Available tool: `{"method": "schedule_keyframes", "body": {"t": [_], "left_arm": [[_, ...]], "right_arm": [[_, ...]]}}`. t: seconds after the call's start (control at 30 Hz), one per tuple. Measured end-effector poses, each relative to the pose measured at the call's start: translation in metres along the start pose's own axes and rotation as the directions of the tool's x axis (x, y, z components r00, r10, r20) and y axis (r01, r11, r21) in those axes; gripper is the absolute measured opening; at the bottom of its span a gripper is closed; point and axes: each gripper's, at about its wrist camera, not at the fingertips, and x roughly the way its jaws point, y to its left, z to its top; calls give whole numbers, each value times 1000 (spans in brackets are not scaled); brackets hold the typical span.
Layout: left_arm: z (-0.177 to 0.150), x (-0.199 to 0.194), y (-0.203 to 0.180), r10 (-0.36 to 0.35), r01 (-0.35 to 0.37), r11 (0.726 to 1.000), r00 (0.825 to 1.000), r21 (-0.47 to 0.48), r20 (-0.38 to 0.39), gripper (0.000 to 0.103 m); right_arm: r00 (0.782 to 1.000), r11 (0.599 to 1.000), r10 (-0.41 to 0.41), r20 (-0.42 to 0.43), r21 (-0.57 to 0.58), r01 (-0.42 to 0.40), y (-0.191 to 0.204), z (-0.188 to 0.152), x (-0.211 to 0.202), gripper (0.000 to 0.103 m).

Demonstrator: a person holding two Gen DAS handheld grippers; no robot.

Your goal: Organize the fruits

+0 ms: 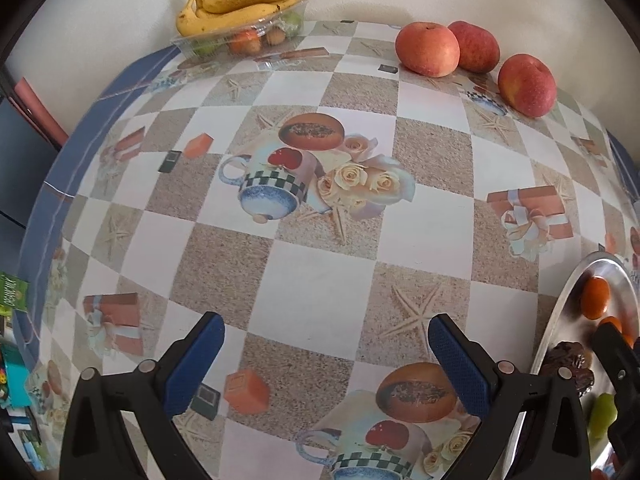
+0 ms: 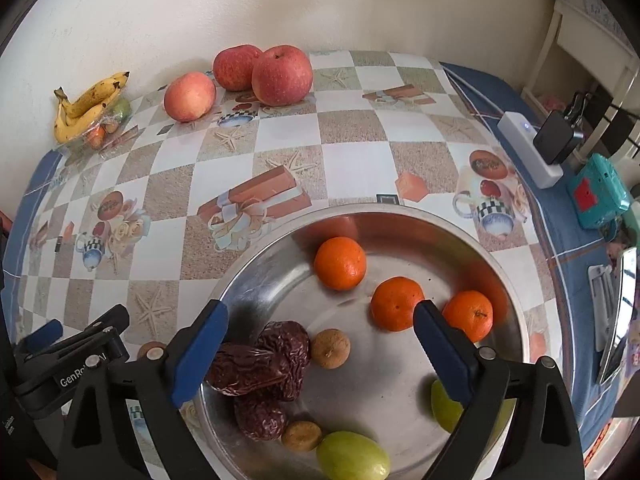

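Observation:
A steel plate [image 2: 400,220] holds three tangerines [image 2: 340,263], red dates [image 2: 264,360], small brown longans [image 2: 330,348] and green fruits [image 2: 352,456]. My right gripper [image 2: 320,328] is open and empty above the plate. My left gripper [image 1: 326,340] is open and empty over the tablecloth, left of the plate [image 1: 560,312]. Three apples [image 1: 427,49] lie at the back by the wall. Bananas [image 1: 236,4] rest on a clear tray [image 1: 192,42] with small fruits at the back left.
The patterned tablecloth [image 1: 320,272] covers the table. A white power strip [image 2: 528,148] with a black plug, a teal box [image 2: 596,192] and a tablet [image 2: 616,316] lie along the right edge. The wall is close behind the apples.

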Motion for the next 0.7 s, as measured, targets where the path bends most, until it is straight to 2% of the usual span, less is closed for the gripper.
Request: {"method": "schedule_keyframes", "body": {"t": [0.17,0.3,0.53,0.6,0.7], "left_arm": [[2,-1,-6,22,-22,999,1000,49,1,103],[-1,-2,-17,156,-159,980,987,124,30,103],[-5,-8,-14,216,-223,967,974,123,69,103],[-6,-12,-12,243,-254,959,965,123,97,103],[-6,-14,-9,251,-264,956,962,125,109,103]], "right_arm": [[1000,1000,1,5,11,-1,-1,1,1,94],[1000,1000,8,12,3,-8,1,0,1,94],[1000,1000,1,7,-18,-1,4,-2,3,94],[1000,1000,0,7,-17,0,5,-3,2,94],[1000,1000,-1,9,-27,1,7,-4,1,94]]}}
